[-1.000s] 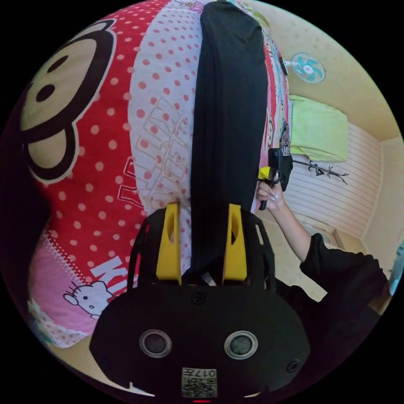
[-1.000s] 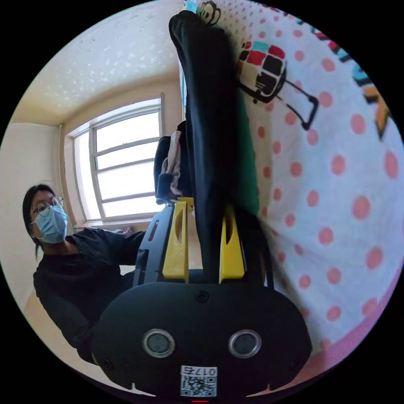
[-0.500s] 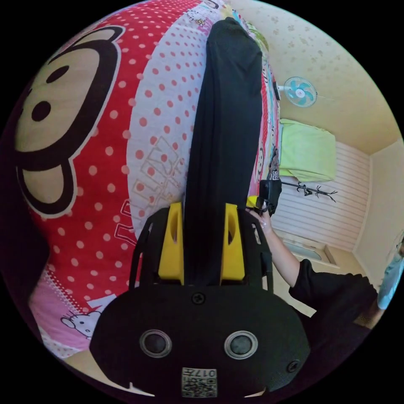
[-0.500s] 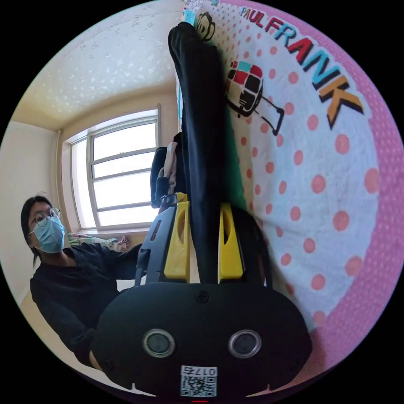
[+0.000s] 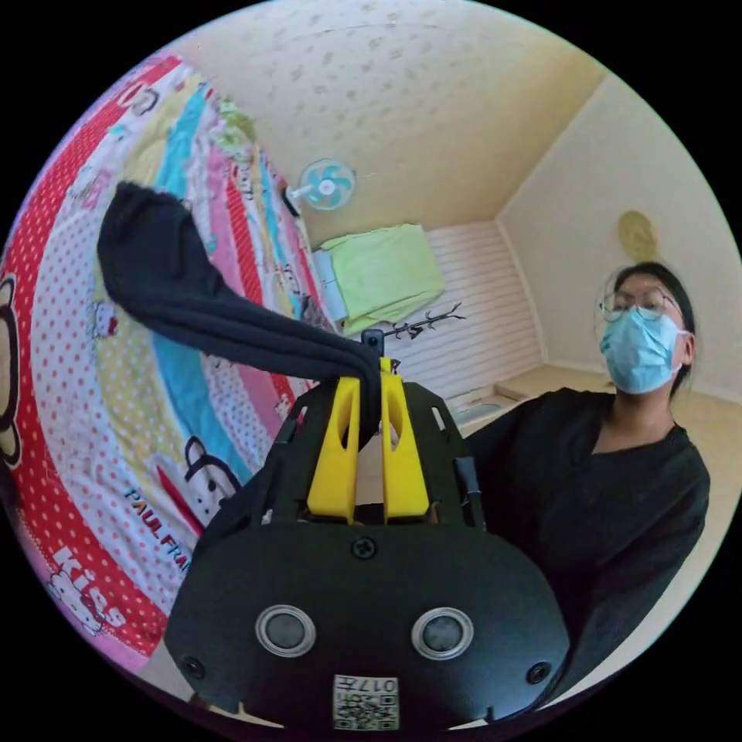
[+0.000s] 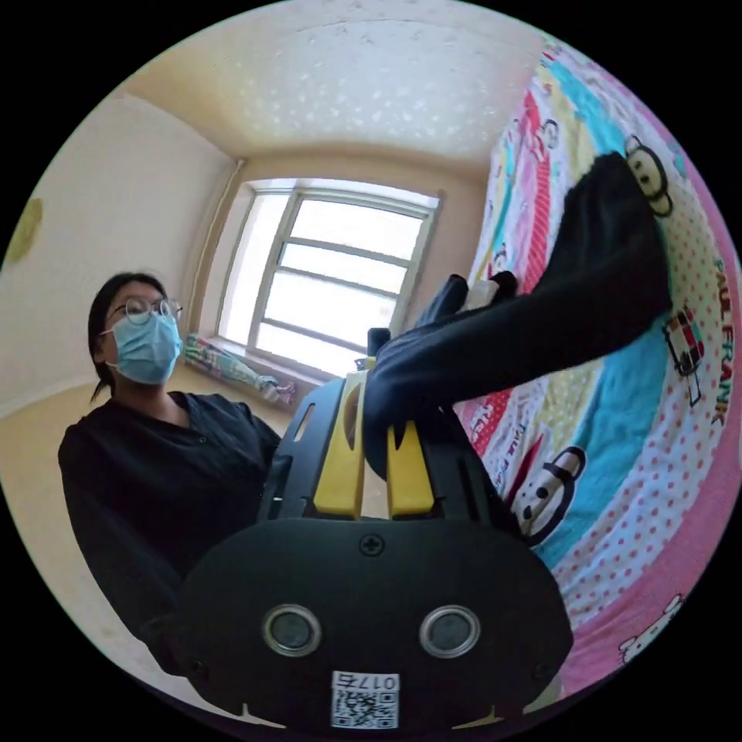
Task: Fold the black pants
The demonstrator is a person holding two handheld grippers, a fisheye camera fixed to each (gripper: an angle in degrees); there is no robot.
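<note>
Clearly we are dealing with soft, limp cloth: the black pants (image 5: 201, 309) sag in a curved band from the middle of the left gripper view up to the upper left of the frame, where their far end rests on the bedspread (image 5: 116, 433). In the right gripper view the pants (image 6: 556, 309) run from the centre up to the right side, again ending on the bedspread (image 6: 618, 479).

Our left gripper (image 5: 369, 402) has its yellow jaws pressed close together, pinching a bunched edge of the fabric near their tips. Our right gripper (image 6: 376, 417) likewise has its jaws squeezed on a thick wad of the fabric that bulges over them.

We judge the pants light and pliable, with no stiffness to hold a crease unaided, so they will droop wherever they are unsupported. They look matte and not slippery, so a firm pinch should hold. Edges and corners are the sensible places to grip, with the two grips kept apart so the cloth stays spread.

A person (image 5: 618, 464) in dark clothes is at the right of the left gripper view.
</note>
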